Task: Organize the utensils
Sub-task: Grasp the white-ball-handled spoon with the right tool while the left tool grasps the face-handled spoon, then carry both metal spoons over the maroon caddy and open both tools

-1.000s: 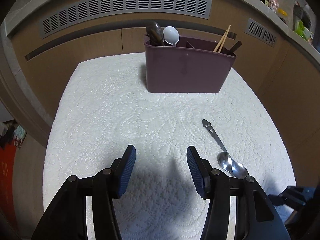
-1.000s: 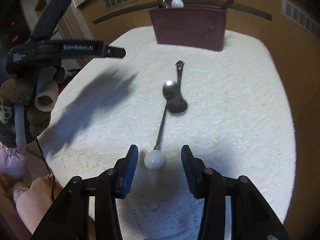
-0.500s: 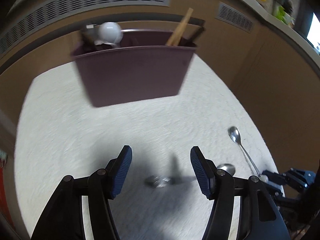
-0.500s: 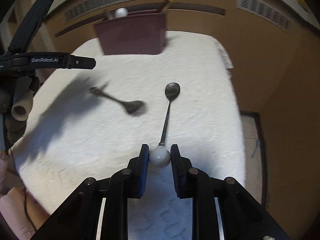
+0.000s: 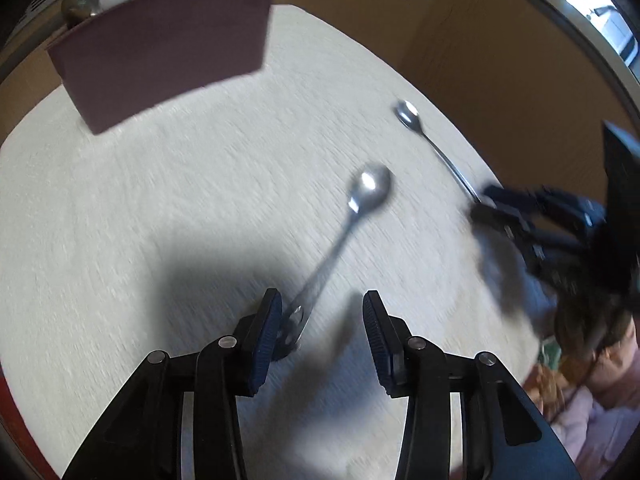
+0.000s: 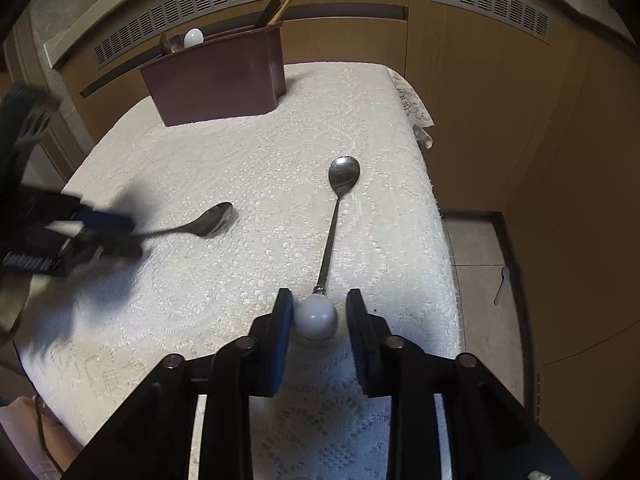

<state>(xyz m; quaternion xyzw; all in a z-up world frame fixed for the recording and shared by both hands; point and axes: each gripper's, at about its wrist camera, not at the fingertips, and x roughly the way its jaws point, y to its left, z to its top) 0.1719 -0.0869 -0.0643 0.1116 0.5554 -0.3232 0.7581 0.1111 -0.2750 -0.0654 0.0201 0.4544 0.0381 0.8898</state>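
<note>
Both spoons (image 6: 341, 200) (image 6: 204, 222) are polished metal with bright glints; one ends in a smooth, glossy white ball (image 6: 316, 316). The tablecloth (image 6: 248, 152) is white lace, rough and matt. The caddy (image 6: 218, 80) looks like matt maroon plastic. The fingers (image 6: 280, 344) carry ribbed blue pads on black plastic.

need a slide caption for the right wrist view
Right tool brackets the ball-ended spoon on the lace cloth, purple caddy behind.
</note>
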